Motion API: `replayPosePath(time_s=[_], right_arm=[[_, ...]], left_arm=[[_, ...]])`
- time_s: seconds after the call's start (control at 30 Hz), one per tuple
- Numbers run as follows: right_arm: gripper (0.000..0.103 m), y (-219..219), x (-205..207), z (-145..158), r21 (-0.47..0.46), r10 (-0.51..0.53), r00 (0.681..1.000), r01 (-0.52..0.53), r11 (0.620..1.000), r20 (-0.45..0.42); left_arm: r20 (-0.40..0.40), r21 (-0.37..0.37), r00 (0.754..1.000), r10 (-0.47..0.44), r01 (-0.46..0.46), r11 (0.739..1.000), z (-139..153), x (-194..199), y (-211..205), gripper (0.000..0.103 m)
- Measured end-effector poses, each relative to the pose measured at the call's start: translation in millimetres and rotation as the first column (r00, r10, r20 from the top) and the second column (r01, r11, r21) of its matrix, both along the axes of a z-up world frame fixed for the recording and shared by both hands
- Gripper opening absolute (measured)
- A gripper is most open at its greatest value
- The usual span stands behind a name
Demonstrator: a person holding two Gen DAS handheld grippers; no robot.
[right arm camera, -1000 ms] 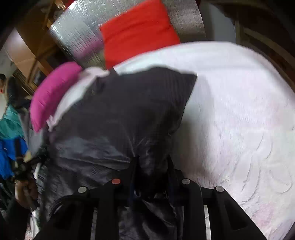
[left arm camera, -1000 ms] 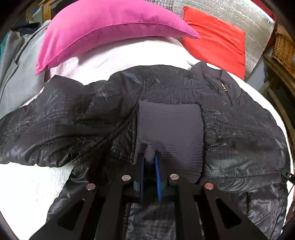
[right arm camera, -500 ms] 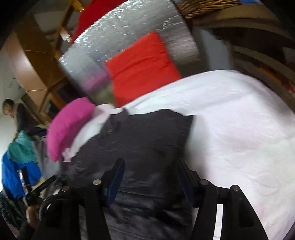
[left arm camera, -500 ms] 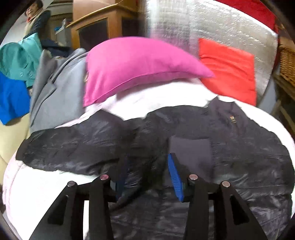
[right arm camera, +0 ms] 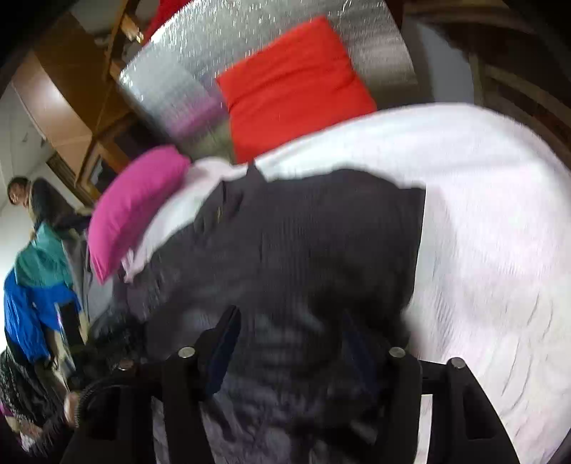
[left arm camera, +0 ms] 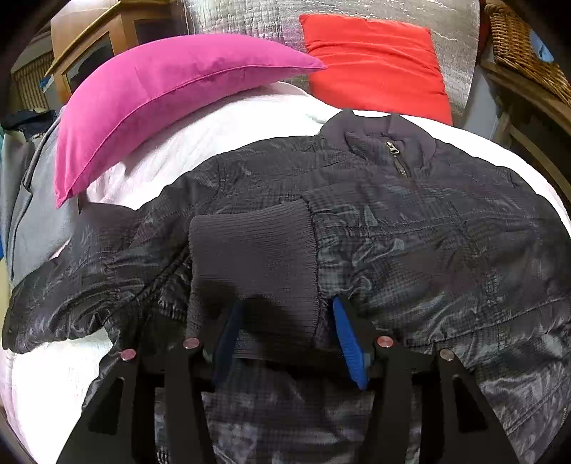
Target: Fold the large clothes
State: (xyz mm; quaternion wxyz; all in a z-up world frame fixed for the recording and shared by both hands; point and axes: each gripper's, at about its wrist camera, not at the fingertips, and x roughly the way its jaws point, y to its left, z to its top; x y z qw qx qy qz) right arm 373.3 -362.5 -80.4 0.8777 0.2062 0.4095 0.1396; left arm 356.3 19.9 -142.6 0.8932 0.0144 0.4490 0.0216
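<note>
- White fluffy bed cover [left arm camera: 221,132] carries the dark quilted nylon jacket [left arm camera: 428,242], spread flat, ribbed cuff [left arm camera: 253,257] folded onto its chest.
- Soft, slippery, puffy; I'd pinch hems or cuffs.
- Left gripper [left arm camera: 292,339] and right gripper [right arm camera: 289,342]: jaws just opened, apart, holding nothing.
- Pink pillow [left arm camera: 171,92] beyond.

1. A bed with a white textured bedspread [left arm camera: 249,117] carries everything.
2. A dark quilted jacket [left arm camera: 428,228] lies spread across it, collar toward the head end.
3. A magenta pillow [left arm camera: 160,89] rests at the head end.
4. A red pillow [left arm camera: 374,64] leans beside it against a silver quilted panel [left arm camera: 357,10].
</note>
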Motion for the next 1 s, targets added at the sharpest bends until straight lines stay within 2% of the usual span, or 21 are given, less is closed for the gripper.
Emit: replayPosePath(time_s=[0.13,0.17,0.23,0.3,0.4,0.43,0.5,0.6,0.7,0.77,0.87,0.93,1.0], right_arm=[[0.067,-15.7,39.5,-4.3,0.076,-0.083,0.996,0.085,0.994,-0.021],[0.07,-18.4,47.8,-10.7,0.085,-0.099,0.994,0.102,0.991,-0.047],[0.072,-21.8,66.4,-40.2,0.136,-0.089,0.981,0.113,0.984,-0.173],[0.071,-22.3,61.1,-36.8,0.143,-0.108,0.984,0.128,0.981,-0.139],[0.072,-10.2,37.1,-13.2,0.046,-0.085,0.994,0.088,0.995,-0.064],[0.072,0.7,20.9,-0.4,-0.008,-0.057,0.998,0.056,0.998,-0.023],[0.072,13.5,-10.8,15.6,-0.052,0.009,0.999,-0.007,0.999,0.034],[0.074,34.2,-62.1,25.8,-0.084,0.071,0.994,-0.064,0.994,0.085],[0.077,55.4,-103.7,21.0,-0.046,0.11,0.99,-0.106,0.993,0.088],[0.077,71.9,-129.4,11.4,-0.021,0.128,0.989,-0.127,0.992,0.077],[0.077,94.3,-153.9,-2.4,-0.043,0.163,0.984,-0.16,0.986,0.07],[0.077,106.1,-161.5,-8.4,-0.074,0.183,0.981,-0.178,0.981,0.067],[0.077,120.3,-164.0,-15.4,-0.131,0.193,0.979,-0.183,0.974,0.065]], left_arm=[[0.0,-0.004,1.0,0.006,-0.006,1.0,-2.0,0.9,5.0,0.056],[-0.001,0.004,1.0,0.003,-0.003,1.0,-4.7,2.8,1.3,0.057],[-0.002,0.018,1.0,-0.002,0.002,1.0,-5.0,2.0,-1.2,0.058],[-0.004,0.017,1.0,0.0,0.0,1.0,-3.5,2.1,-1.9,0.058],[0.0,-0.017,1.0,-0.002,0.002,1.0,2.9,-0.1,3.9,0.058],[0.006,-0.037,1.0,0.003,-0.003,0.999,6.9,-2.4,6.6,0.058],[0.032,-0.101,0.999,0.021,-0.017,0.995,20.3,-14.4,16.4,0.059],[0.082,-0.165,0.996,0.032,-0.018,0.986,41.4,-41.1,35.1,0.067],[0.123,-0.234,0.99,0.073,-0.042,0.971,57.2,-69.7,72.4,0.074],[0.131,-0.315,0.981,0.144,-0.097,0.944,62.0,-90.7,112.8,0.075],[0.108,-0.439,0.952,0.288,-0.214,0.873,60.0,-120.2,182.1,0.076],[0.071,-0.492,0.919,0.388,-0.306,0.815,52.4,-135.2,234.0,0.077],[0.03,-0.533,0.873,0.486,-0.397,0.747,41.6,-148.2,284.8,0.077]])
